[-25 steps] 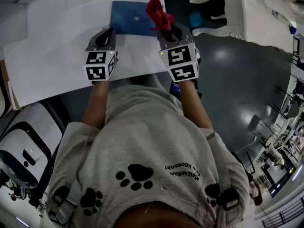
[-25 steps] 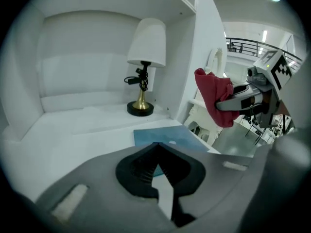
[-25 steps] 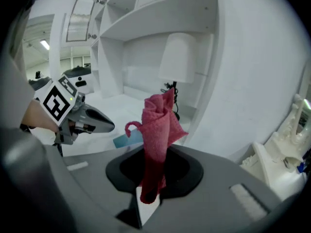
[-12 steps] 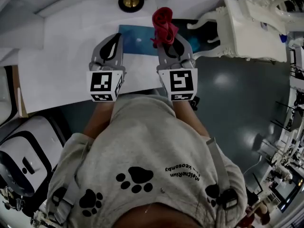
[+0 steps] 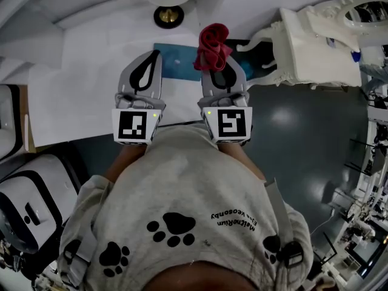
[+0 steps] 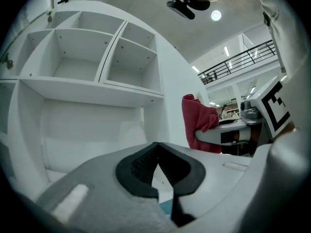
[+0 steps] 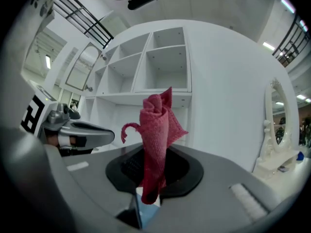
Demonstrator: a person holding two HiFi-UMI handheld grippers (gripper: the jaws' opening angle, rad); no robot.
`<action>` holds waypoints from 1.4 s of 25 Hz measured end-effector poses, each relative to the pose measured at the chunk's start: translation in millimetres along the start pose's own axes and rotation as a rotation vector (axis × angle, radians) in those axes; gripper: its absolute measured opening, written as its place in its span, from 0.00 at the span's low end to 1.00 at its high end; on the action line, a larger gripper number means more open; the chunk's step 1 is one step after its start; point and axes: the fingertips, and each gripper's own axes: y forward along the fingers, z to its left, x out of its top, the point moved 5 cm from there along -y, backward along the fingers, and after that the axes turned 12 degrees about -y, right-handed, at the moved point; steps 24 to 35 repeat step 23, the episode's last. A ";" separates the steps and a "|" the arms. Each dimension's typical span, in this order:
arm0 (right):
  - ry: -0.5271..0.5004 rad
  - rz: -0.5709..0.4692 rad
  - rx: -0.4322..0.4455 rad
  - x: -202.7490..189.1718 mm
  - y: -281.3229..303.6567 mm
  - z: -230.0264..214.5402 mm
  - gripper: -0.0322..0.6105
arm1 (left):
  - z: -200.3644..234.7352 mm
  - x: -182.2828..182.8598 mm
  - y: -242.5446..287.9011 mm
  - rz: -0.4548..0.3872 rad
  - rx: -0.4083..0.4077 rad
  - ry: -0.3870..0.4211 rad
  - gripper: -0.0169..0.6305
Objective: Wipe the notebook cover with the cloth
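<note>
Lying flat on the far part of the white table [image 5: 79,83], the blue notebook [image 5: 174,58] shows just past the tips of both grippers. The red cloth [image 5: 213,46] stands bunched upright near the notebook's right edge, pinched between the jaws of the right gripper [image 5: 216,68]. Left of it, the left gripper [image 5: 151,59] has its jaws pressed together on nothing. A white chair [image 5: 315,41] stands right of the table.

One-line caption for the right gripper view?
Right tongs clamp a bunched red cloth upright, white shelves behind.
</note>
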 end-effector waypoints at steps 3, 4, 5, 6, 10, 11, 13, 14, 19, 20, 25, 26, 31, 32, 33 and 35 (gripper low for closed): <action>0.026 0.006 0.010 -8.3 -3.4 -1.5 0.14 | -6.5 -6.8 -0.7 0.009 -0.011 0.002 0.02; 0.036 0.007 0.013 -10.2 -5.2 -2.4 0.14 | -8.8 -9.6 -0.6 0.014 -0.013 0.002 0.02; 0.044 0.009 0.016 -12.1 -7.1 -3.7 0.14 | -10.9 -12.2 -0.2 0.018 -0.015 0.004 0.02; 0.047 0.011 0.018 -14.0 -9.0 -5.5 0.14 | -12.8 -14.0 0.3 0.019 -0.015 0.006 0.02; 0.028 0.003 0.021 -14.8 -13.4 -9.4 0.14 | -18.6 -15.7 1.1 0.019 -0.019 0.016 0.02; 0.022 -0.006 0.024 -13.0 -13.3 -8.8 0.14 | -19.1 -15.7 0.2 0.020 -0.019 0.018 0.02; 0.013 -0.021 0.032 -9.7 -13.5 -7.5 0.14 | -19.1 -16.6 -2.5 0.018 -0.014 0.021 0.02; 0.009 -0.024 0.035 -9.2 -14.2 -7.2 0.14 | -18.7 -17.4 -3.8 0.017 -0.009 0.022 0.02; 0.002 -0.029 0.053 -11.6 -17.5 -9.0 0.14 | -22.6 -16.2 -5.0 0.010 0.010 0.027 0.02; 0.001 -0.032 0.059 -12.6 -18.6 -9.1 0.14 | -24.4 -16.6 -4.9 0.004 0.014 0.031 0.02; -0.003 -0.041 0.076 -15.5 -22.9 -9.9 0.14 | -32.3 -17.3 -4.7 -0.006 0.017 0.038 0.02; -0.003 -0.041 0.076 -15.5 -22.9 -9.9 0.14 | -32.3 -17.3 -4.7 -0.006 0.017 0.038 0.02; -0.003 -0.041 0.076 -15.5 -22.9 -9.9 0.14 | -32.3 -17.3 -4.7 -0.006 0.017 0.038 0.02; -0.003 -0.041 0.076 -15.5 -22.9 -9.9 0.14 | -32.3 -17.3 -4.7 -0.006 0.017 0.038 0.02; -0.003 -0.041 0.076 -15.5 -22.9 -9.9 0.14 | -32.3 -17.3 -4.7 -0.006 0.017 0.038 0.02; -0.003 -0.041 0.076 -15.5 -22.9 -9.9 0.14 | -32.3 -17.3 -4.7 -0.006 0.017 0.038 0.02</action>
